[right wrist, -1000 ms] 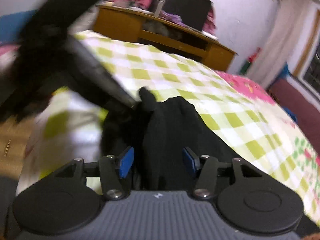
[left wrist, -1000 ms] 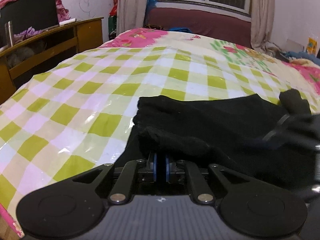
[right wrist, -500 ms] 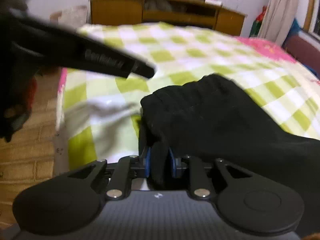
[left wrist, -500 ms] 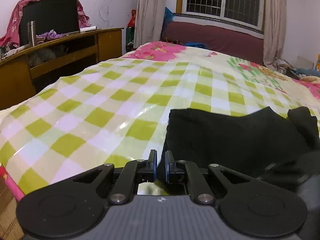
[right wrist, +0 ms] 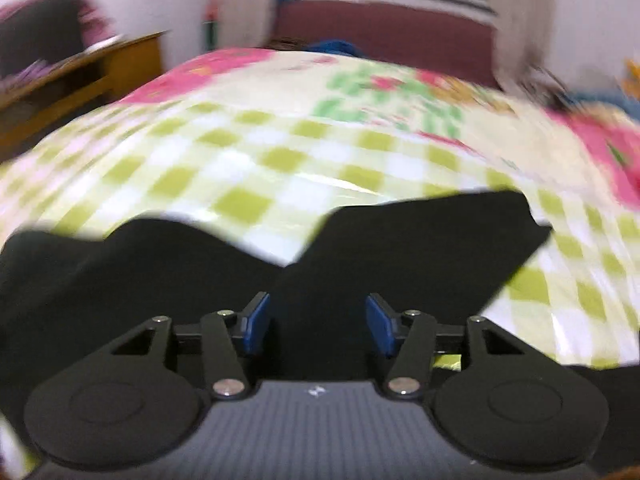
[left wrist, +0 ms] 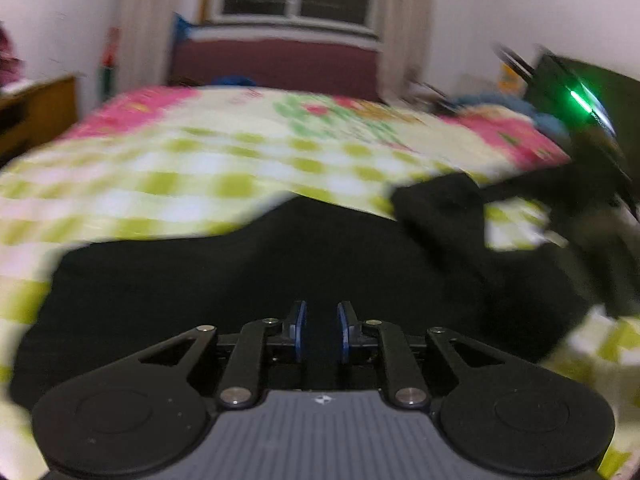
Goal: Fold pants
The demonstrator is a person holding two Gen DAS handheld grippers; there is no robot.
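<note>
Black pants (right wrist: 420,248) lie on the bed (right wrist: 256,160), spread side to side right under both grippers. Left gripper (left wrist: 320,332) is just opening, right gripper (right wrist: 316,324) is opening wider; neither grips the cloth. Far edge is straight ahead, lots of free bed beyond.

No legible text, label, brand name or number appears in either view; both are motion-blurred. The only mark is a small white emblem moulded on the ribbed grey body of each hand-held gripper, left hand-held gripper (left wrist: 320,330) and right hand-held gripper (right wrist: 318,322). Its shape cannot be resolved.
</note>
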